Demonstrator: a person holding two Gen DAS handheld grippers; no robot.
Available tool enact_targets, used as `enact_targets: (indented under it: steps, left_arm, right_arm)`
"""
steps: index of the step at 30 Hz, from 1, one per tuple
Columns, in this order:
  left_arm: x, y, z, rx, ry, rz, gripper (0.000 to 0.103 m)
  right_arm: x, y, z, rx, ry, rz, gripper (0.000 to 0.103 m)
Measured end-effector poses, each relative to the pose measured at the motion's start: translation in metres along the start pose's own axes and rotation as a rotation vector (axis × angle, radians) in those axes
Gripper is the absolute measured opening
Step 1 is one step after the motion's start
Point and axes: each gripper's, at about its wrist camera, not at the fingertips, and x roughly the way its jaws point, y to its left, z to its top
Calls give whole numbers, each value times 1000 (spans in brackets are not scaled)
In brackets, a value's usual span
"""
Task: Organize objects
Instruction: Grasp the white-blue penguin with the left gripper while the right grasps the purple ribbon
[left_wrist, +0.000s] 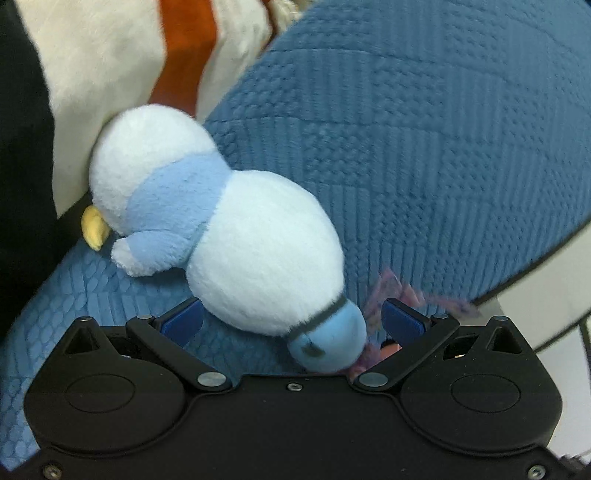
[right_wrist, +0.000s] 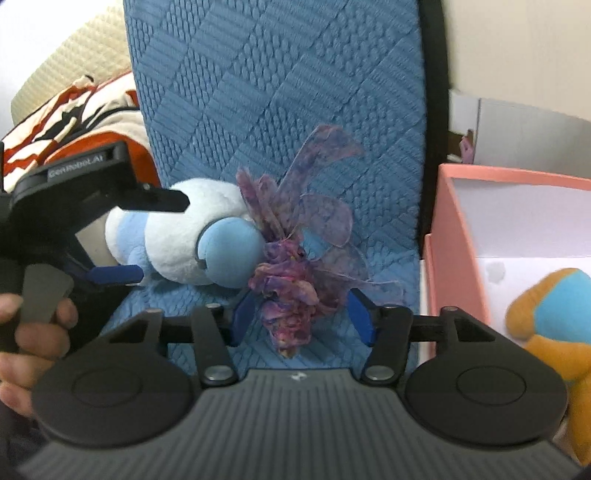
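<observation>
A white and pale-blue plush penguin (left_wrist: 229, 221) lies on its side on a blue quilted cushion (left_wrist: 424, 147). My left gripper (left_wrist: 291, 317) stands open around its lower body; the left pad is at the plush's edge and the right pad is apart from it. In the right wrist view the same penguin (right_wrist: 173, 240) sits between the left gripper's (right_wrist: 162, 238) two fingers. A purple fabric flower (right_wrist: 291, 280) lies right beside the penguin. My right gripper (right_wrist: 303, 321) flanks the flower, open, with its blue pads (right_wrist: 243, 317) close to the petals.
A pink box (right_wrist: 443, 229) with a white inside stands at the right and holds an orange and blue plush toy (right_wrist: 554, 306). A white, orange and black cushion (right_wrist: 74, 114) lies at the left. A hand (right_wrist: 33, 332) holds the left gripper's handle.
</observation>
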Motion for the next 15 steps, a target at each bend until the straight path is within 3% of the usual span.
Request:
enact_targets:
  steps: [6, 10, 15]
  left_arm:
    - [23, 16, 17, -89, 20, 27, 102]
    - [33, 24, 25, -139, 46, 8, 102]
    - [40, 30, 32, -157, 52, 15, 102]
  right_arm:
    - [30, 3, 7, -13, 63, 14, 54]
    - [47, 2, 13, -17, 91, 15, 54]
    - [65, -5, 17, 18, 140, 43, 48]
